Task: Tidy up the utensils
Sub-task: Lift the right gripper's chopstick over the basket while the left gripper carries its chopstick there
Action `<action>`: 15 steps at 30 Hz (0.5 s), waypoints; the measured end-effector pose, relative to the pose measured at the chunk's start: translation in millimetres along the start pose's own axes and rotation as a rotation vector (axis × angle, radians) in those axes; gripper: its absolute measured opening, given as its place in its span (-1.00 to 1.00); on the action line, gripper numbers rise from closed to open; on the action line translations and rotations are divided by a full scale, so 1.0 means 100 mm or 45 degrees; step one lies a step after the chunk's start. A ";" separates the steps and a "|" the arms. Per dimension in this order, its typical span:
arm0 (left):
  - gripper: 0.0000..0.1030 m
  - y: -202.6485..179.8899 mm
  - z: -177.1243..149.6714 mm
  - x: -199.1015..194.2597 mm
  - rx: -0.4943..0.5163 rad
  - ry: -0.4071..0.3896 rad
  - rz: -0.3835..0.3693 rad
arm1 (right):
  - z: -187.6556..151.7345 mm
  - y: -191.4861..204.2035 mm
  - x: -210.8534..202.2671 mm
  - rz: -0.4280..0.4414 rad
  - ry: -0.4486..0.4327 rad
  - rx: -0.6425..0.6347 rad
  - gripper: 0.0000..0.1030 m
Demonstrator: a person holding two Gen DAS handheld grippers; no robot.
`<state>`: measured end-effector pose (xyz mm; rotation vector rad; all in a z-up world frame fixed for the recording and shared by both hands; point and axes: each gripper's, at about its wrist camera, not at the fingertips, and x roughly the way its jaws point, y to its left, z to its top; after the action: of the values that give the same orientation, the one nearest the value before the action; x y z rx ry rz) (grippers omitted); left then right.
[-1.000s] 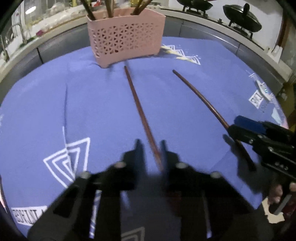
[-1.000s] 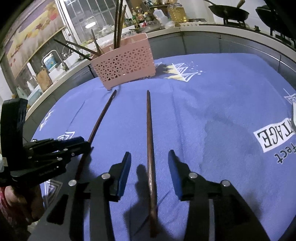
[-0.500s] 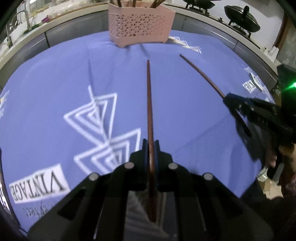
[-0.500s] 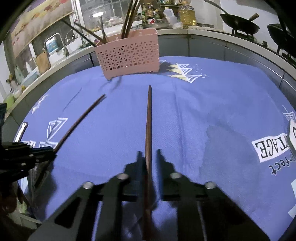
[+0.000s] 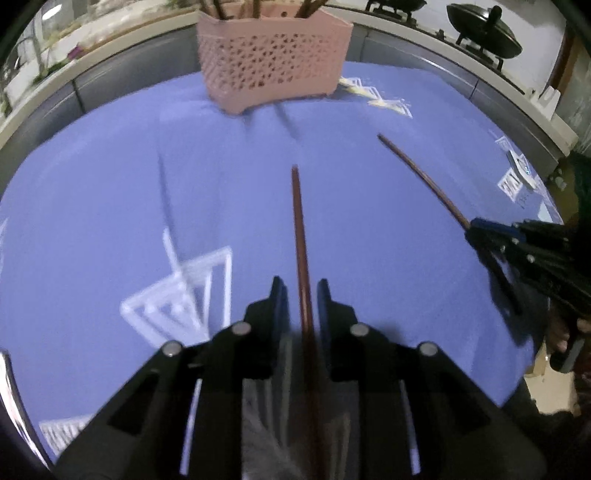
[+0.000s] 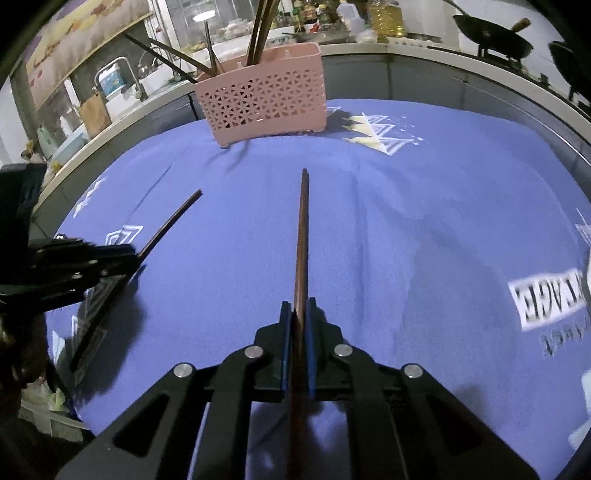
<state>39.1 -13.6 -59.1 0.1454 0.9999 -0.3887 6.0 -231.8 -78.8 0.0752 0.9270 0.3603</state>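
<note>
Since a second ago, both chopsticks are lifted off the blue cloth (image 6: 424, 229) and pointed toward the pink basket (image 6: 264, 107). The right gripper (image 6: 297, 314), whose jaws were spread around its chopstick (image 6: 301, 236) then, is now seen clamped on it. The left gripper (image 5: 299, 295) has just been opening: its jaws stand slightly apart, with the other chopstick (image 5: 300, 236) between them and clear gaps visible on both sides. More chopsticks are held upright in the basket.

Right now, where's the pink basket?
The pink basket stands at the far edge of the blue cloth, top centre in both wrist views, holding several chopsticks, beyond the tips of both held chopsticks.
</note>
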 end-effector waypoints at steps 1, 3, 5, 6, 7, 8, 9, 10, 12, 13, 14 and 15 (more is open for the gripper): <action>-0.66 -0.01 0.08 0.05 0.016 -0.007 0.007 | 0.08 -0.01 0.05 0.008 0.013 0.001 -0.83; -0.66 -0.01 0.20 0.12 0.044 -0.017 0.024 | 0.25 -0.02 0.16 0.021 0.028 -0.002 -0.83; -0.66 -0.01 0.31 0.20 0.063 -0.032 0.038 | 0.40 -0.02 0.26 0.013 0.033 -0.024 -0.83; -0.66 -0.01 0.37 0.24 0.068 -0.035 0.047 | 0.49 -0.01 0.32 0.009 0.038 -0.038 -0.82; -0.66 -0.01 0.41 0.26 0.068 -0.035 0.050 | 0.58 0.00 0.38 0.006 0.046 -0.048 -0.82; -0.66 -0.02 0.43 0.27 0.070 -0.036 0.053 | 0.66 0.01 0.44 0.004 0.052 -0.058 -0.82; -0.66 -0.03 0.46 0.30 0.079 -0.039 0.059 | 0.74 0.03 0.49 0.004 0.060 -0.071 -0.82; -0.66 -0.03 0.47 0.31 0.086 -0.043 0.063 | 0.79 0.03 0.52 0.008 0.068 -0.080 -0.82; -0.68 -0.05 0.50 0.34 0.108 -0.049 0.061 | 0.88 0.08 0.60 0.018 0.084 -0.112 -0.82; -0.73 -0.05 0.50 0.35 0.110 -0.052 0.054 | 0.90 0.09 0.62 0.020 0.086 -0.132 -0.83; -0.86 -0.05 0.51 0.35 0.111 -0.054 0.038 | 0.92 0.12 0.64 0.020 0.088 -0.161 -0.84; -0.88 -0.04 0.52 0.36 0.105 -0.054 0.024 | 0.93 0.14 0.65 0.024 0.089 -0.178 -0.89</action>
<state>95.8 -41.6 -60.9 0.2198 0.9405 -0.4145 111.1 -188.5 -69.6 -0.0572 0.9684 0.4467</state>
